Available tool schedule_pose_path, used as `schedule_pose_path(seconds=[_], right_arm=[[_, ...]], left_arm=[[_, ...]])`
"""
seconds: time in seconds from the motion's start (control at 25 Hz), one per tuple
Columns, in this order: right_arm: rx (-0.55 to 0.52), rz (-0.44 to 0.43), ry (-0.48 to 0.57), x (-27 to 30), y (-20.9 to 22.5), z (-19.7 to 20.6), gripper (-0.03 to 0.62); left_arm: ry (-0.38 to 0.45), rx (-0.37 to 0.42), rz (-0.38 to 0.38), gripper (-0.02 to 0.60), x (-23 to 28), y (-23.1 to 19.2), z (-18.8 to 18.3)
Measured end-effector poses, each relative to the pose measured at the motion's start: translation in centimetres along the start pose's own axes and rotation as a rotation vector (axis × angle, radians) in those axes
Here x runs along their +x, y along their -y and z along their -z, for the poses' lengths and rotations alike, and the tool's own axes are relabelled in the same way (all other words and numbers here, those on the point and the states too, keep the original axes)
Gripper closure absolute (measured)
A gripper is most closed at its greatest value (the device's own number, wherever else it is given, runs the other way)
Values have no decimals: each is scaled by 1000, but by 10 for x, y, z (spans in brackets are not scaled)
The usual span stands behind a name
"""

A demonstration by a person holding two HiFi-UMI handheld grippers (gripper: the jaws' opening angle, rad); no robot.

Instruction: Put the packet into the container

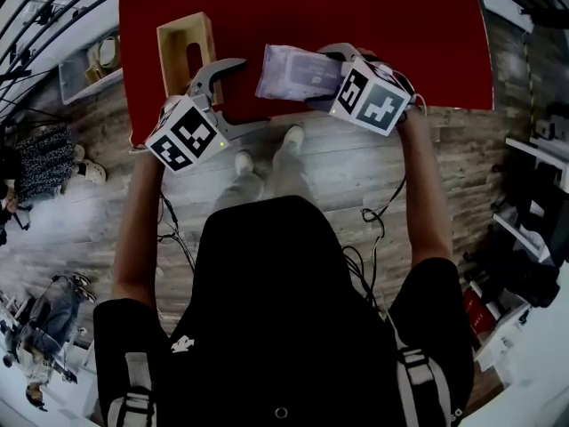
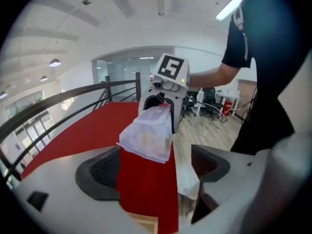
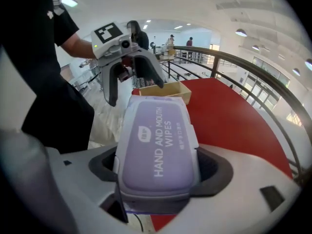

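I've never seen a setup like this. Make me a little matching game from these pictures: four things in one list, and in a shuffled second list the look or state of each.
Things:
1. packet
2. container
3. left gripper
4. right gripper

Look or state:
A. jaws wide apart, gripping nothing
B. pale purple, printed "hand and mouth wipes"
C. jaws closed on the packet
D. light wood, standing on the red table

Pairs: 1-B, 2-D, 3-A, 4-C
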State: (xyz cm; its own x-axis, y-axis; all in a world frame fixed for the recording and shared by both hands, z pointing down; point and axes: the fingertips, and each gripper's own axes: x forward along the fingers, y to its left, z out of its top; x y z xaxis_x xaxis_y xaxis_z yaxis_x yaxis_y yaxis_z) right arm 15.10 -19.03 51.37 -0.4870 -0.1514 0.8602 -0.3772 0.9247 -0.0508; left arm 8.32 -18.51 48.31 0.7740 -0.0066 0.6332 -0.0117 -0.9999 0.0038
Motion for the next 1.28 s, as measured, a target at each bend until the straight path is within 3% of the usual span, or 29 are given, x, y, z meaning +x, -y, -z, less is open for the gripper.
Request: schedule_pose_path(seconds=[0.16,0.36,0.6,1.12,1.28], right_arm=[[-132,-53,-34,10,-14,-24,195],[-251,-80,-82,15,-22,-40,195],[-374,-85,-110,20,-31,-62,195],[-401,-91,-130,23,-34,-66,195],[-388,-125,-138,24,-37,-61,194]], left_arm=[[-59,104,44,120,2,-1,-2],[-68,134,58,109,-4,1,-7],[-144,181,92,91,-3,7,7],[-242,187,69,94,9,8,15],[-232,161,82,158,10,10,15]])
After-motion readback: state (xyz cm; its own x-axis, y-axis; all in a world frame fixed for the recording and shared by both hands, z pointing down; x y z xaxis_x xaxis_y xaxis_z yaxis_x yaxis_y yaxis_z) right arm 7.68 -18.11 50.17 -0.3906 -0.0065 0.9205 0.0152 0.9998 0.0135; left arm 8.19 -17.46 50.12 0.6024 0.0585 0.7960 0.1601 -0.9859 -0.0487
